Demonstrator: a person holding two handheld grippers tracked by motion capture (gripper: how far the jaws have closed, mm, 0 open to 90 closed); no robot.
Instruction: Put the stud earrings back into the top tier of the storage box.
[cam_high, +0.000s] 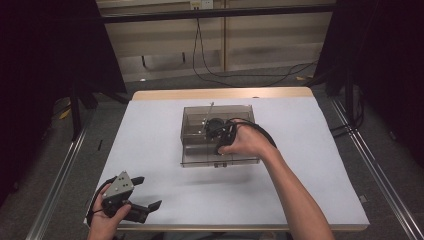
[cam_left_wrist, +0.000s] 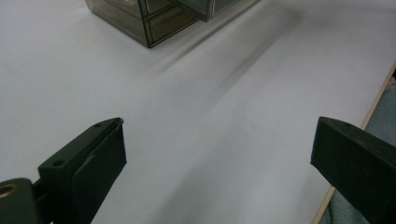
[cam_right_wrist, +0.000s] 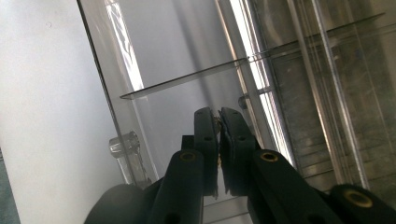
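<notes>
A white table (cam_high: 150, 150) stands on a grey floor, with dark curtains at both sides and cables hanging at the back wall. In the middle of the table is a clear smoky plastic box (cam_high: 192, 131) with dividers and small drawers. The right gripper (cam_high: 216, 128) is over the box; in the right gripper view its jaws are nearly closed, pinching something small between the tips, perhaps a thin wall edge or a knob, but I cannot tell which. A clear knob (cam_right_wrist: 122, 142) shows on the box front just beside. The left gripper (cam_high: 148, 192) rests near the front left corner of the table, well apart from the box, with jaws wide open and holding nothing.

The box looks light, stiff and rather slippery, and its thin plastic may crack under a hard squeeze. I think the best hold is on a knob or a wall edge, with gentle force. The box may slide when pulled, so the left gripper could steady it
</notes>
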